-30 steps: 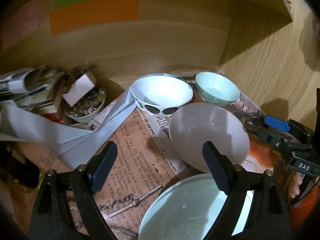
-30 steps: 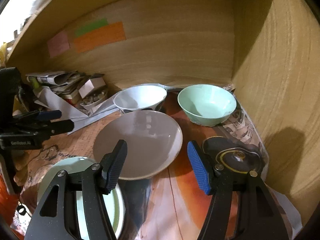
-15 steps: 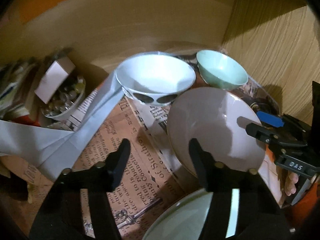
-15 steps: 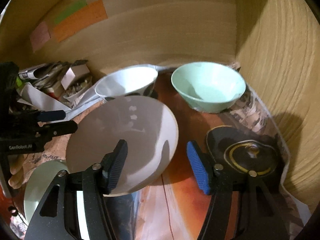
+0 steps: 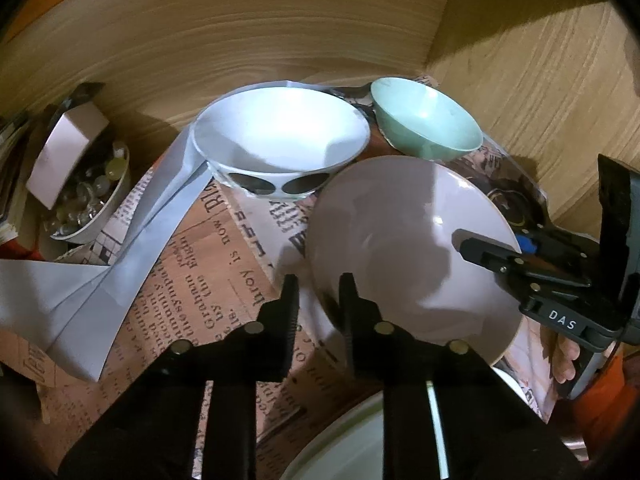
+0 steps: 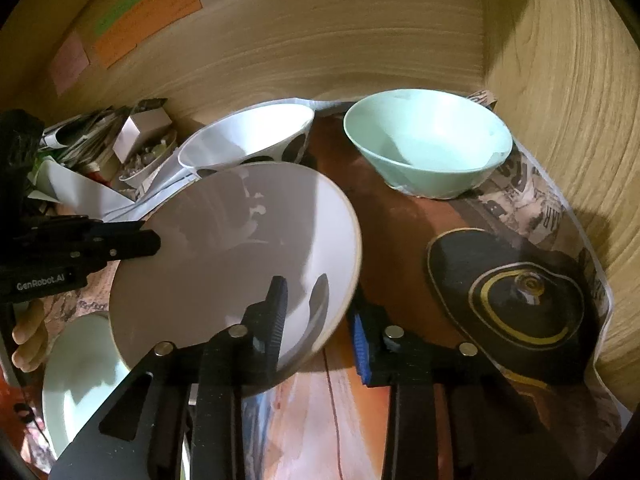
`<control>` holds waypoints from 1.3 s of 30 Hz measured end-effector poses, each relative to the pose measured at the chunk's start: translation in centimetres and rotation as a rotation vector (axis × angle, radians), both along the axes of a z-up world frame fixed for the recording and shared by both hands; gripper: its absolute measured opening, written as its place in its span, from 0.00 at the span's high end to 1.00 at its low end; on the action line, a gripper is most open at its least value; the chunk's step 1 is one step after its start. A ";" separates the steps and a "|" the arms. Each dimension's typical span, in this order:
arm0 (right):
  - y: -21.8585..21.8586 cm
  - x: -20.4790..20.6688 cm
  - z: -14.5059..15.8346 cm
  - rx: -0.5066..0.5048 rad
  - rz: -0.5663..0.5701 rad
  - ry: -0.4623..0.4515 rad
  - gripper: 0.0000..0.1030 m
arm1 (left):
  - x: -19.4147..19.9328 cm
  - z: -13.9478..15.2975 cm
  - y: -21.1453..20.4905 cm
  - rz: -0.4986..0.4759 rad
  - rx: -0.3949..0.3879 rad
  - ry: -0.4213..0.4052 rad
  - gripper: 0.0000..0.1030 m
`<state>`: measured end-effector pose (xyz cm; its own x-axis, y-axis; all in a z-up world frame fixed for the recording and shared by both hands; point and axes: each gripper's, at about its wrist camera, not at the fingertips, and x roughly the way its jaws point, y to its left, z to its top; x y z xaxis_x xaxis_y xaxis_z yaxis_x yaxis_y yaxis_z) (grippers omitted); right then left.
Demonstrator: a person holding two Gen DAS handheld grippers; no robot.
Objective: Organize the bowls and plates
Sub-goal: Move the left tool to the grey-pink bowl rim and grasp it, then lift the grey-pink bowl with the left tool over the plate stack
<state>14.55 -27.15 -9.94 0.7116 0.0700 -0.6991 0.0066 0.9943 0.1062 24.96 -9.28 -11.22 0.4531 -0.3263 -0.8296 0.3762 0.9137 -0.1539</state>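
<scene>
You hold a pale grey plate by two opposite edges, one gripper on each side. Your left gripper has just been closing, and its jaws now pinch the plate's near left rim. Your right gripper has also just been closing; one finger lies over the plate's inner face and the blue-padded finger sits under the outer edge, so it is clamped on the near right rim. The two-sided hold probably keeps the wide, shallow plate level and stops it from swinging.

The plate is in the middle of a wooden shelf corner lined with newspaper. Just beyond it stand a white bowl with dark ovals and, to the right, a mint green bowl. A pale green plate lies nearest you on the left, likely the stacking spot. A dark lid with a gold ring lies at the right.
</scene>
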 end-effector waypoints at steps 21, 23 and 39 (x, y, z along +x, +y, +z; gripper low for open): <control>-0.2 -1.1 1.8 0.039 -0.030 -0.022 0.74 | -1.4 1.4 -0.9 0.011 0.009 -0.050 0.86; 0.1 -1.7 2.4 0.029 -0.030 -0.044 0.74 | -2.0 1.7 -0.8 0.015 0.012 -0.068 0.86; 3.4 -4.5 5.2 0.025 0.026 -0.134 0.74 | -7.4 5.1 2.3 0.091 -0.045 -0.196 0.86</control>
